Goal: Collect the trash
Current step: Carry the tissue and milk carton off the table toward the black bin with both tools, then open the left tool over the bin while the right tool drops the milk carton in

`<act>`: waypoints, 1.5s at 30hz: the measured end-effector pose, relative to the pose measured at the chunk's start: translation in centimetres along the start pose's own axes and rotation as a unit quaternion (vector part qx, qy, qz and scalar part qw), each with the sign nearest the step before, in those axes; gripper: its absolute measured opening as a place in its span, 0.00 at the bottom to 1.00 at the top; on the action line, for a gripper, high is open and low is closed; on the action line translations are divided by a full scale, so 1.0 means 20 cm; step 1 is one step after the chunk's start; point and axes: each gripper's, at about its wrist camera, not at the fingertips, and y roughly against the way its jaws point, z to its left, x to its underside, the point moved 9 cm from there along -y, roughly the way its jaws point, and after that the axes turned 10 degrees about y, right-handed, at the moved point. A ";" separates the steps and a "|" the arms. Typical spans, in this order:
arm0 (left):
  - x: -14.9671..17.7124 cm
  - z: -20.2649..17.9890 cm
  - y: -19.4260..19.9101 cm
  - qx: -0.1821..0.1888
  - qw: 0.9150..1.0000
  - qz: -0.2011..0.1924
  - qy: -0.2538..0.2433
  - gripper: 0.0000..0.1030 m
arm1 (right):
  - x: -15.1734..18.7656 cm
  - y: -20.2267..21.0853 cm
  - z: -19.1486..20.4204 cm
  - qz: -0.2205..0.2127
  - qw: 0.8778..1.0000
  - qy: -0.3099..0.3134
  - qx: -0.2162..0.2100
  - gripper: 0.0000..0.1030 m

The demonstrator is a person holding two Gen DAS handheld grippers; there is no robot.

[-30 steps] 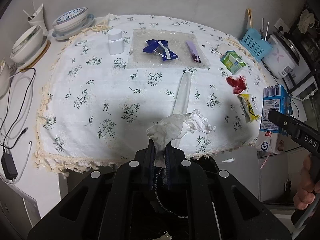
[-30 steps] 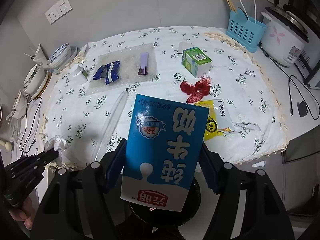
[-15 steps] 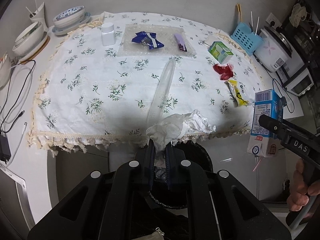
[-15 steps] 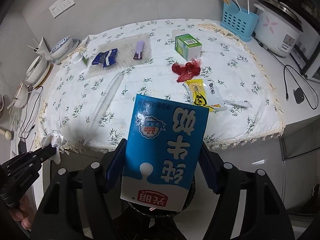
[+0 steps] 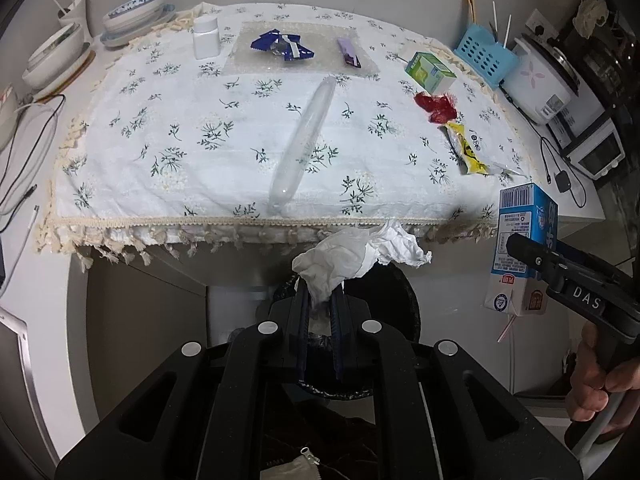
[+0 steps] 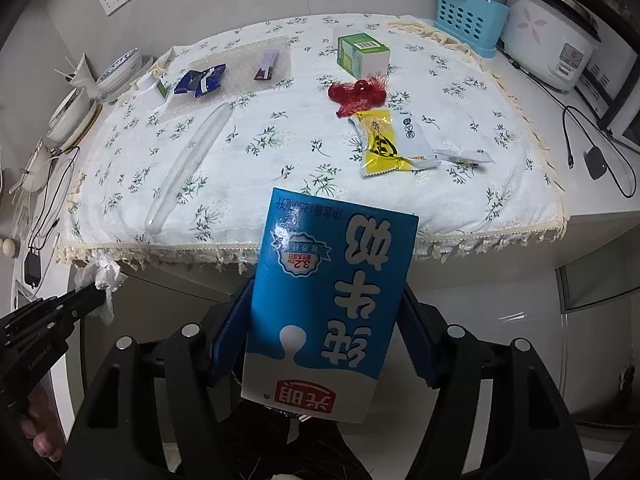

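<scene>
Left wrist view first: we see the white desk covered by a white floral tablecloth with a fringed edge, and in front of its near edge, low down, a round black trash bin lined with a dark bag. On the cloth lie a long clear plastic tube, a sheet of bubble wrap carrying a crumpled blue wrapper and a small purple packet, a green and white carton box, a red mesh scrap and a yellow and white snack packet.

Our right gripper holds the blue and white milk carton in the air in front of the desk edge, its fingers pressed against both sides of the carton, which stands upside down in the right wrist view. A thin straw hangs below the carton in the left wrist view.

Our left gripper pinches the crumpled white tissue between nearly closed fingers, just above the bin's opening and off the desk.
</scene>
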 end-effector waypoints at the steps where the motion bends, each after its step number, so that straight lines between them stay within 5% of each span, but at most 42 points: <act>1: 0.02 0.00 -0.01 -0.002 1.000 0.002 -0.001 0.08 | 0.02 -0.01 -0.01 0.002 1.000 0.000 0.000 0.64; 29: 0.38 0.05 -0.60 -0.032 0.997 0.059 -0.031 0.08 | 0.47 -0.41 -0.07 0.059 0.998 0.001 -0.018 0.64; 45: 0.50 -0.19 -0.86 -0.015 0.993 0.092 -0.074 0.12 | 0.60 -0.42 -0.22 0.084 0.996 -0.031 0.002 0.64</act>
